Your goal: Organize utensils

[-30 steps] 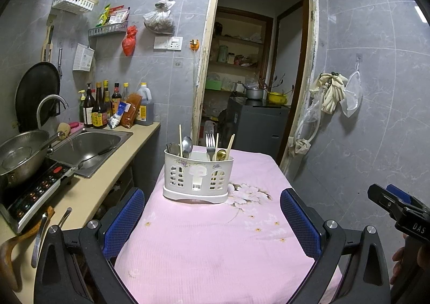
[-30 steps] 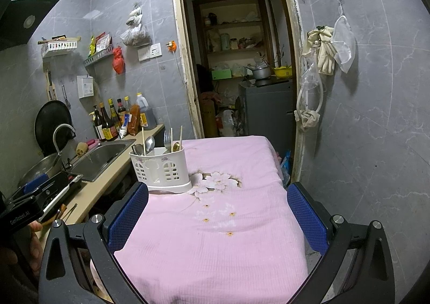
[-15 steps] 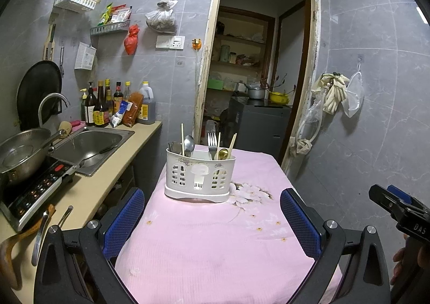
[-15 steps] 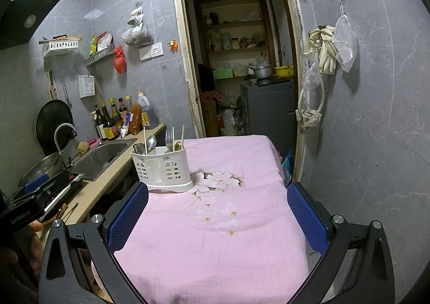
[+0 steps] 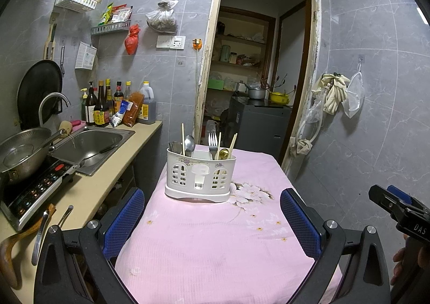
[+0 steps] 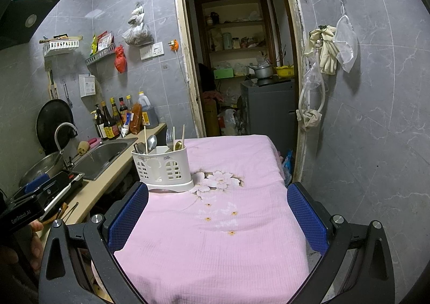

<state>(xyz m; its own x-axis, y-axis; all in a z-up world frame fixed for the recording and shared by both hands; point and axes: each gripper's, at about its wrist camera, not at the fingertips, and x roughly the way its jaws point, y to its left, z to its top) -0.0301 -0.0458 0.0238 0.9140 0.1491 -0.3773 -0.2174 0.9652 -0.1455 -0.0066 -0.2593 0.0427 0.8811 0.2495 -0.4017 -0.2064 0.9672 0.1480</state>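
The white perforated plastic utensil caddy [image 5: 200, 176] is my landmark: it stands upright on the pink flower-printed tablecloth [image 5: 215, 239], toward the far left part of the table, its long side facing me. To its left runs the beige counter [image 5: 107, 180] with the steel sink [image 5: 91, 144]. My left gripper [image 5: 212, 220] hangs low in front of the caddy, blue-padded fingers [image 5: 125, 216] spread wide with nothing between them. In the caddy's left compartment a pale wooden chopstick [image 5: 183, 137] and a silver spoon [image 5: 189, 143] stand nearly vertical, bowl end up; the middle compartment looks bare; in the right compartment a silver fork [image 5: 212, 140] points its tines up, beside a gold spoon [image 5: 223, 153] and two more chopsticks [image 5: 232, 143] leaning to the right. My right gripper [image 6: 217, 219] is held in front and to the right of the caddy, over the cloth, its fingers [image 6: 305, 214] likewise wide apart and holding nothing.
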